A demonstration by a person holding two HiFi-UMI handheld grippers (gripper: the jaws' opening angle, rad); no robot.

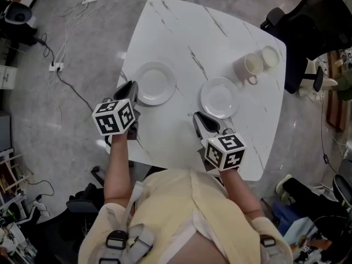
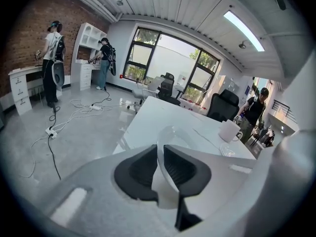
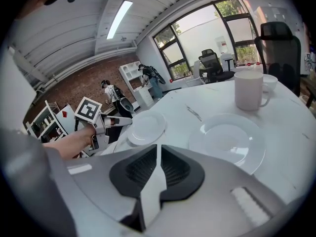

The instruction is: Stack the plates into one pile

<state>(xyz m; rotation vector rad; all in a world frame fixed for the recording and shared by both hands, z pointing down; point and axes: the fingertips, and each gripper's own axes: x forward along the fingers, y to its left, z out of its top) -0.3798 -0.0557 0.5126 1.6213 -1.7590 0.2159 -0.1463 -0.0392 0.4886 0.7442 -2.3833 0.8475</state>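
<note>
1. Since the white bench (image 1: 181, 32) carries the two plates well apart, the carry looks like the long part of this step. One plate has to cross open marble to reach the other, so it is best kept low and level.
2. The left plate (image 1: 155, 83) sits near the bench's left edge. Its near rim is caught in the left gripper (image 1: 130, 88), whose jaws are closed on that rim. I cannot tell whether the plate has cleared the surface. A pinch on one side will probably let the far side droop, so a firm bite well onto the rim and a slight backward tilt of the wrist should hold it flat.
3. The right plate (image 1: 219, 97) lies flat toward the right of the bench, with nothing touching it, and makes the natural base of the pile. The carried plate should come down centred over it, rims matched, and be let go only once it rests.
4. Two mugs (image 1: 252, 66) stand just beyond the right plate. Coming in from the near left side keeps the swinging rim away from them.
5. The right gripper (image 1: 199, 117) hovers at the near side of the right plate, its jaws almost together with nothing between them. It could steady the base or simply stay clear.
</note>
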